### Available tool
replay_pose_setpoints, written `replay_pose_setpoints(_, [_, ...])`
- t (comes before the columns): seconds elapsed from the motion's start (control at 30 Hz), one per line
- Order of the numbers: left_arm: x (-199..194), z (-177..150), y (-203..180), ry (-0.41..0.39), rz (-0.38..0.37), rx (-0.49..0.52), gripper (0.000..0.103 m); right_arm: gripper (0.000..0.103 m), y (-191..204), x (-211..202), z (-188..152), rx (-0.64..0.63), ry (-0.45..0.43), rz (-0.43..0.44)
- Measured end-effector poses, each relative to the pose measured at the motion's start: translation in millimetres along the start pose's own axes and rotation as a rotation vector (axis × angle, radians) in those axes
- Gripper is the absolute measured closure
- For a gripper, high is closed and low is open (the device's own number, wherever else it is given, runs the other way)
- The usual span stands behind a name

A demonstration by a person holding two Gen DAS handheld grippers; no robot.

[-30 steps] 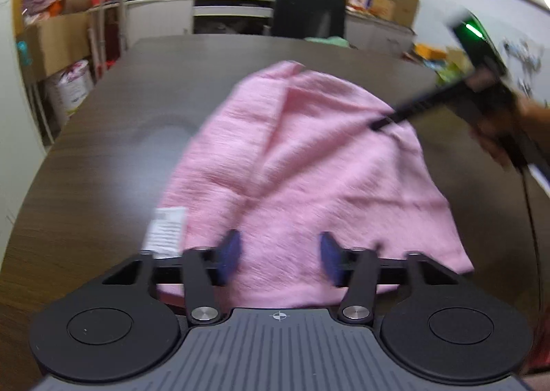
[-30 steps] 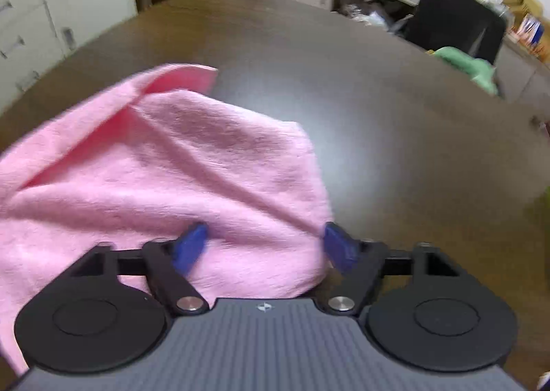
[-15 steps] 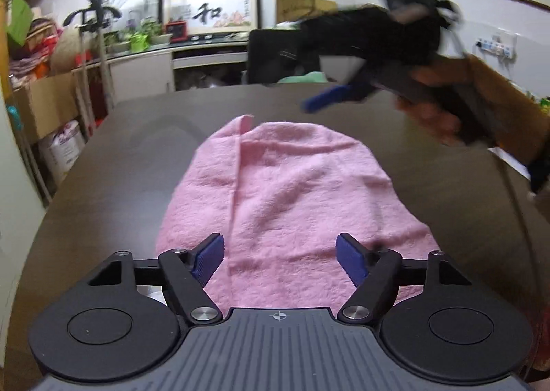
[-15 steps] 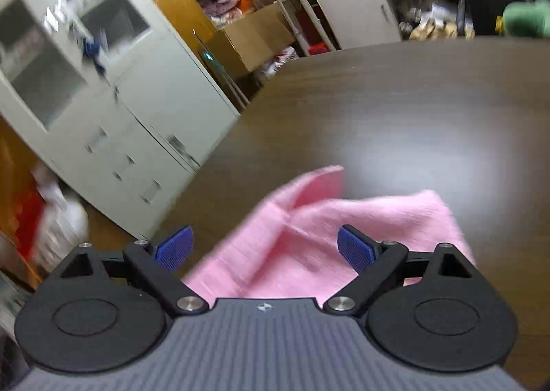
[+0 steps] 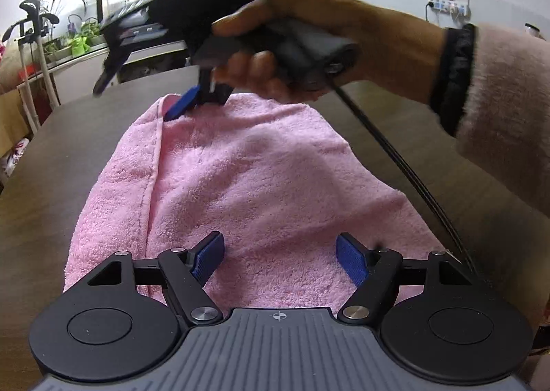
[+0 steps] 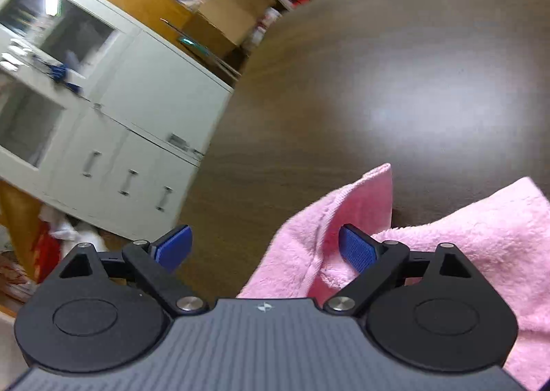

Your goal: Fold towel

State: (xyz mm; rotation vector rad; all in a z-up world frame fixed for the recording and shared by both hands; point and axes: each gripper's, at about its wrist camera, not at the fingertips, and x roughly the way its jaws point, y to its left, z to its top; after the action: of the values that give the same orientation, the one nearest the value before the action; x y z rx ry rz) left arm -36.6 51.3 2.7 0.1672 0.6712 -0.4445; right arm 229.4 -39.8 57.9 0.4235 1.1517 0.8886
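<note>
A pink towel (image 5: 257, 178) lies folded on the dark wooden table (image 5: 68, 167), with a hemmed edge (image 5: 153, 178) running down its left side. My left gripper (image 5: 278, 246) hovers open over the towel's near edge, with only towel surface below its jaws. A hand (image 5: 309, 30) holds my right gripper (image 5: 137, 95) across the far end, with the blue fingertips at the towel's far left corner. In the right wrist view the right gripper (image 6: 264, 239) is open. The raised towel corner (image 6: 371, 191) sits just ahead of its right finger, and the pads do not press on it.
A black cable (image 5: 395, 157) trails from the right gripper over the towel's right side, and a fuzzy pink sleeve (image 5: 508, 109) fills the right. A white cabinet (image 6: 120, 116) stands past the table's curved edge (image 6: 220, 136). A counter with plants (image 5: 79, 40) is behind.
The right gripper swung from the towel's right side across to its far left corner and rolled. The left gripper's jaws widened and it shifted along the near edge. The towel lies flatter.
</note>
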Motion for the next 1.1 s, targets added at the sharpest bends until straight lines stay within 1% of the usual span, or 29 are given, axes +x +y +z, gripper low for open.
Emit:
replay_pose_setpoints(0.07, [0.7,-0.3,-0.6,-0.003,0.000,0.006,0.029,0.009,12.8,13.1,7.9,-0.009,0.013,0.041])
replay_pose_setpoints(0.17, [1.6,-1.1,-2.4,-0.003,0.006,0.010,0.027,0.009,59.4,8.7,13.9,-0.184,-0.055,0.193])
replay_pose_setpoints(0.2, [1.7,-1.3,-2.6,-0.003,0.008,0.009,0.027,0.009,73.9,5.1,14.6,-0.241,-0.078,0.225])
replay_pose_setpoints(0.27, [2.1,-1.2,-2.6,-0.003,0.009,0.006,0.025,0.006,99.0,-5.8,14.6,-0.340,-0.115,0.211])
replay_pose_setpoints(0.3, [2.4,-1.0,-2.5,-0.002,0.009,0.003,0.025,0.004,108.9,-10.8,14.2,-0.381,-0.117,0.178])
replay_pose_setpoints(0.37, [2.7,-0.2,-2.7,-0.002,0.009,-0.003,0.025,0.004,119.2,-18.0,12.1,-0.421,-0.114,0.103])
replay_pose_setpoints(0.4, [2.1,0.2,-2.7,-0.004,0.011,-0.007,0.025,0.004,119.8,-22.4,9.9,-0.423,-0.103,0.086])
replay_pose_setpoints(0.47, [-1.3,0.4,0.3,-0.013,0.029,-0.015,0.024,0.004,115.4,-29.3,3.7,-0.412,-0.082,0.046])
replay_pose_setpoints(0.57, [-7.0,0.5,6.1,-0.026,0.063,-0.028,0.023,0.004,101.1,-38.1,-9.9,-0.418,-0.050,-0.055])
replay_pose_setpoints(0.63, [-9.9,-2.0,14.5,-0.027,0.088,-0.040,0.023,0.004,81.9,-46.2,-21.1,-0.369,-0.021,-0.122])
replay_pose_setpoints(0.77, [-17.4,-8.1,37.8,-0.010,0.172,-0.075,0.022,0.004,50.7,-63.2,-51.0,-0.326,0.013,-0.181])
replay_pose_setpoints(0.93, [-30.7,-17.3,65.2,0.012,0.258,-0.113,0.021,0.004,14.6,-80.4,-102.5,-0.295,0.102,-0.196])
replay_pose_setpoints(1.03, [-39.5,-22.2,75.1,0.023,0.320,-0.128,0.019,0.003,0.0,-84.4,-132.3,-0.294,0.151,-0.178])
replay_pose_setpoints(1.1, [-46.4,-24.0,83.0,0.029,0.352,-0.154,0.018,0.002,-1.7,-88.9,-147.6,-0.347,0.149,-0.187])
